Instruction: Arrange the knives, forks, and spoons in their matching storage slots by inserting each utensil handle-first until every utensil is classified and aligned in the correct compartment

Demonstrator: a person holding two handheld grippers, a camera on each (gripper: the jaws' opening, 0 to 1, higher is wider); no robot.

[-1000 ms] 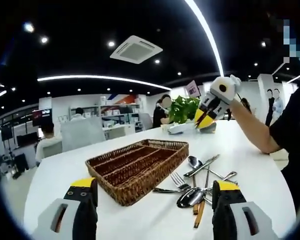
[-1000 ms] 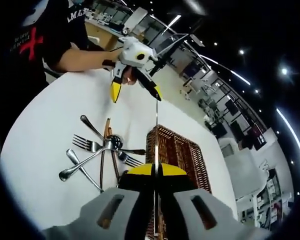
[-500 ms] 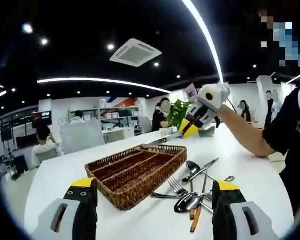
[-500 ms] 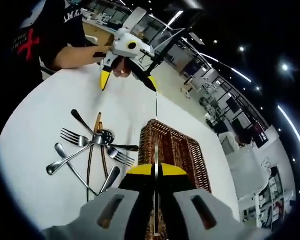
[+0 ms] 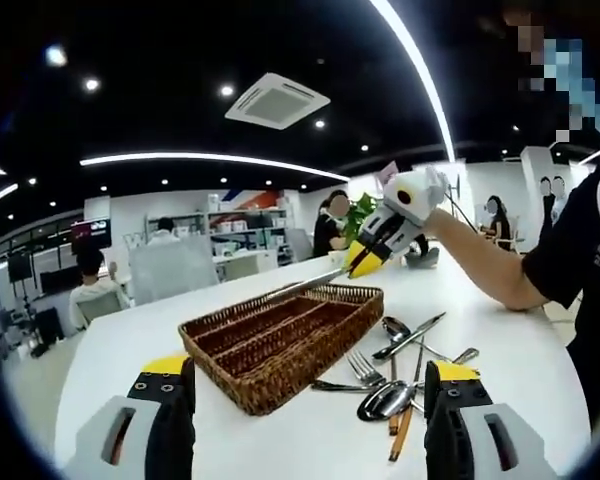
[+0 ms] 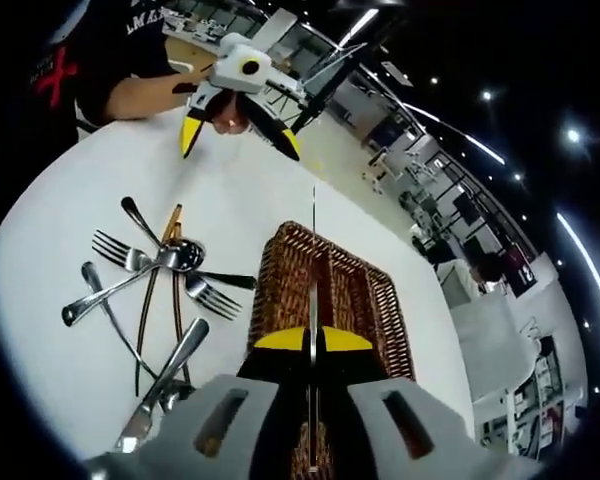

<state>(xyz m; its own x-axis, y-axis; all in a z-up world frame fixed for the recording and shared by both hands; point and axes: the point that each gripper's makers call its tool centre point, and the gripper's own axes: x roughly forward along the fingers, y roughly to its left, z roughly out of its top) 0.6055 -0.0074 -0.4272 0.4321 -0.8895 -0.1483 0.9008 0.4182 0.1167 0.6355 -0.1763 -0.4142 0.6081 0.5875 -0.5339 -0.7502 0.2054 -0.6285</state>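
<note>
A brown wicker cutlery basket [image 5: 290, 370] with long slots lies on the white table [image 5: 120, 340]. Just right of it is a loose pile of forks, spoons and knives [image 5: 400, 375]. My right gripper [image 5: 360, 263] is shut on a table knife [image 5: 305, 286], which slants down over the basket's far rim. Seen from the right gripper view, the knife [image 6: 313, 255] is edge-on between the shut right gripper [image 6: 313, 340], above the basket [image 6: 365, 300]. My left gripper [image 5: 308, 400] is open near the table's front edge. That open left gripper [image 6: 238, 140] also appears beyond the pile [image 6: 150, 270].
The person's arm [image 5: 485, 265] reaches over the table's right side. A potted plant [image 5: 365, 212] stands at the far end of the table. Seated people and office desks are in the background. Bare tabletop lies left of the basket.
The right gripper has come down and toward the basket with the knife, whose blade now points over the far rim. The left gripper has stayed open in about the same place.
</note>
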